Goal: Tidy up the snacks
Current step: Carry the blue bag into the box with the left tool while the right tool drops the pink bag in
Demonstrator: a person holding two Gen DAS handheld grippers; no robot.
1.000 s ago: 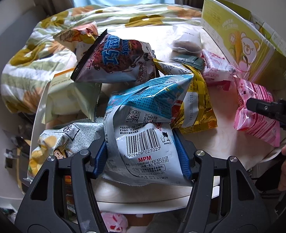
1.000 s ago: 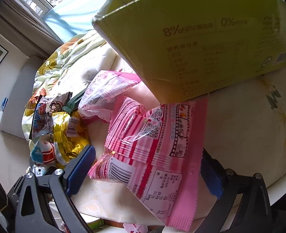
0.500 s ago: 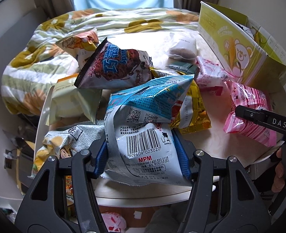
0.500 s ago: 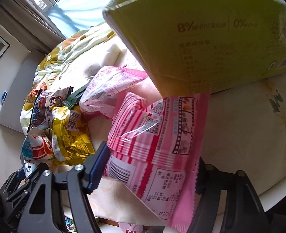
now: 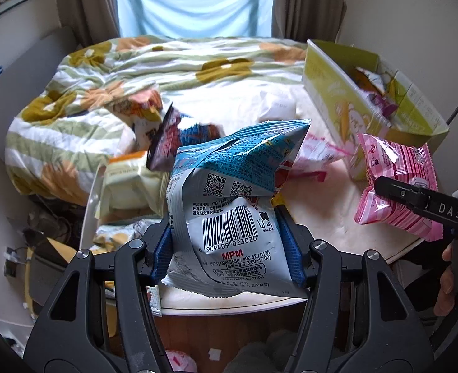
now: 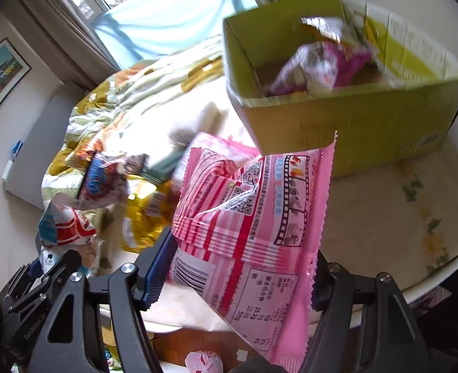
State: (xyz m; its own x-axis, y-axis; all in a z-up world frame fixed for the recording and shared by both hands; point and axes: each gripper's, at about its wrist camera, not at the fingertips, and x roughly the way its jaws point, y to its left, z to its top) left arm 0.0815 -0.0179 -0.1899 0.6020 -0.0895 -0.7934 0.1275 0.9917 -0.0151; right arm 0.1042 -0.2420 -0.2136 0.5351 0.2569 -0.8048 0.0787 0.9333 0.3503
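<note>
Left claw: your blue ribbed pads are clenched on the blue-and-white crinkled foil bag, barcode side up, lifted clear of the desk.
Right claw: you grip the glossy pink striped packet with its serrated edge; the jaws have just been closing on it.
Left view only: your right claw's black arm with the pink packet to the right of your left claw, and your hand on its handle.
Right view only: the open green cardboard box just beyond the packet, a purple-and-white bag inside.
Left of the right claw: a yellow foil bag among other packets, blurred.
Beyond the desk: a bed with a flowered quilt.
</note>
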